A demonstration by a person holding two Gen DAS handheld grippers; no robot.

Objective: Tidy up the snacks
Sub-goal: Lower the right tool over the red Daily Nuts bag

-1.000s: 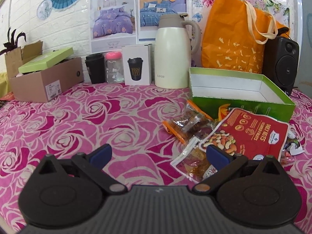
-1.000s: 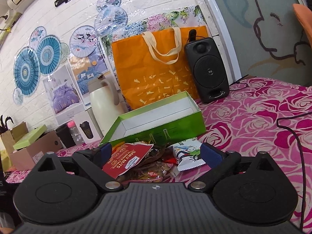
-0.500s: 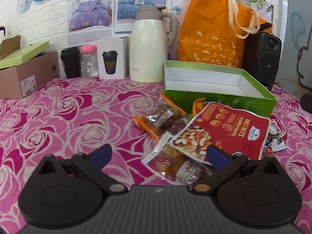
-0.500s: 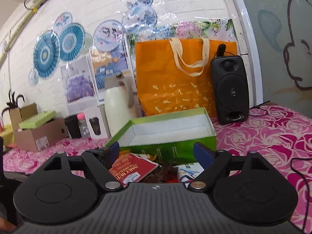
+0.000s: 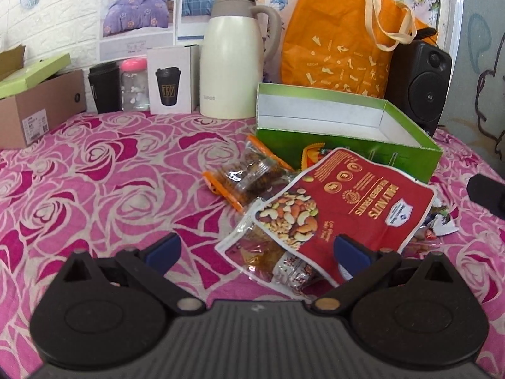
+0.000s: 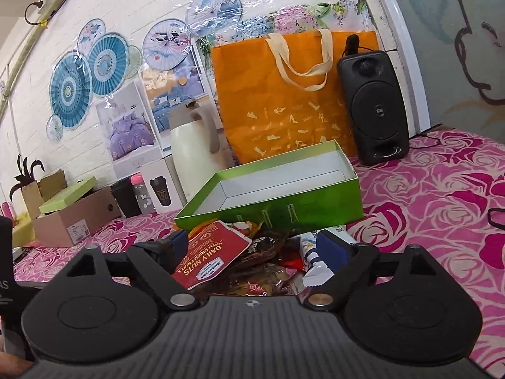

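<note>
A pile of snack packets lies in front of an open green box [image 5: 407,145], which is empty inside. On top is a red Daily Nuts pouch [image 5: 347,205], with an orange-edged clear packet [image 5: 249,173] to its left and a clear packet [image 5: 268,259] under its near end. My left gripper [image 5: 257,251] is open, low over the near end of the pile. My right gripper [image 6: 257,248] is open over the same pile, with the red pouch [image 6: 214,255], dark wrappers [image 6: 265,252] and a white packet [image 6: 312,259] between its fingers. The green box [image 6: 315,211] stands just beyond.
Along the back wall stand a cream thermos jug [image 5: 232,60], an orange tote bag [image 5: 344,38], a black speaker [image 5: 419,85], a white cup box [image 5: 169,80], a black cup, a pink-lidded jar and a cardboard box [image 5: 34,104]. A black cable [image 6: 495,214] lies at right.
My left gripper has moved right and closer to the snack pile. My right gripper has tilted and dropped lower toward the pile. Both stay open.
</note>
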